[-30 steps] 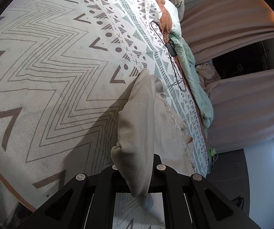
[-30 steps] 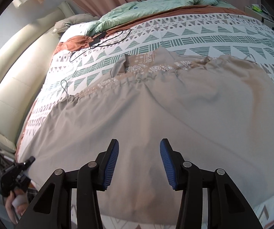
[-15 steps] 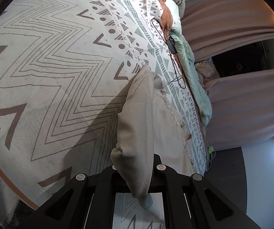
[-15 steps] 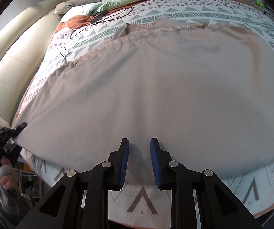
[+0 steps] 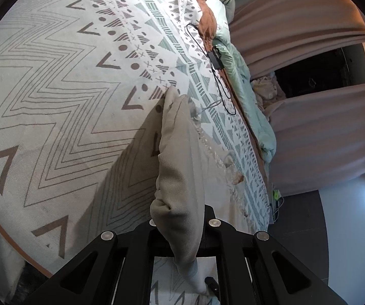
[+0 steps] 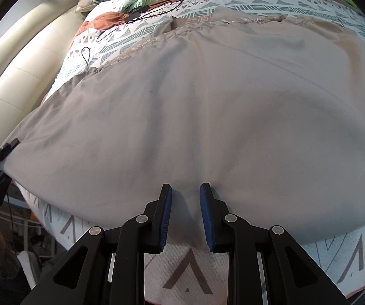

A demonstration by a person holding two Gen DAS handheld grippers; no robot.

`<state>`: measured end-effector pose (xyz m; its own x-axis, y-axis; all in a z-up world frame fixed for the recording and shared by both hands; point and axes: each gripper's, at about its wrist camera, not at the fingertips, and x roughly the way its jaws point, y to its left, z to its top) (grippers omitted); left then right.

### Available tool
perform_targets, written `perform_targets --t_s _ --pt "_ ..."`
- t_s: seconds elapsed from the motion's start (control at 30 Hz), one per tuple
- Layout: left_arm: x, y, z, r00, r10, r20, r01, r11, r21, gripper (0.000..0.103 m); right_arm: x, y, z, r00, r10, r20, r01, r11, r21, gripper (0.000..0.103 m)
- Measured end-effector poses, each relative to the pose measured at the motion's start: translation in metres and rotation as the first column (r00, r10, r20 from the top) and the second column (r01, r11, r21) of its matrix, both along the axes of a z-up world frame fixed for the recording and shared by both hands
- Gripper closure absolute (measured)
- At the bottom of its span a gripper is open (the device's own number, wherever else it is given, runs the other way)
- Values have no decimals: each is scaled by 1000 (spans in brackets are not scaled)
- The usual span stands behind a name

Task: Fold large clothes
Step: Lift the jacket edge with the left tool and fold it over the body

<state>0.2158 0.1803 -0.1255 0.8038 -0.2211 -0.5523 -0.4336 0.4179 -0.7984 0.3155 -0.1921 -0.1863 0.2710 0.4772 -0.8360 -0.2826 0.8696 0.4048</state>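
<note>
A large grey-beige garment (image 6: 208, 106) lies spread over a patterned bedspread (image 6: 347, 249). My left gripper (image 5: 178, 216) is shut on a bunched corner of the garment (image 5: 180, 172) and holds it up off the bed; it also shows at the left edge of the right wrist view (image 6: 7, 147). My right gripper (image 6: 185, 190) sits at the garment's near hem, its blue-padded fingers (image 6: 166, 216) narrowly apart with a fold of hem cloth between them; whether the pads press the cloth is unclear.
A black cable and small black box (image 5: 216, 59) lie on the bedspread near a mint-green duvet (image 5: 253, 117). Pink curtains (image 5: 322, 139) hang beyond the bed. A cream padded headboard (image 6: 17, 76) runs along the bed's far left side.
My right gripper dropped to the garment's near hem and its fingers closed from wide apart to a narrow gap around the cloth. My left gripper keeps its hold, shifted only slightly.
</note>
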Motion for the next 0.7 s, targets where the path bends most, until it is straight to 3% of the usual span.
perform_targets --t_s 0.43,0.7 --pt "51 -67 101 985 -147 93 135 982 129 97 -3 -19 -6 999 -31 -28 34 991 129 79" --pt "89 -129 142 957 -275 94 247 940 233 97 1 -26 -14 997 -40 -60 52 978 204 79"
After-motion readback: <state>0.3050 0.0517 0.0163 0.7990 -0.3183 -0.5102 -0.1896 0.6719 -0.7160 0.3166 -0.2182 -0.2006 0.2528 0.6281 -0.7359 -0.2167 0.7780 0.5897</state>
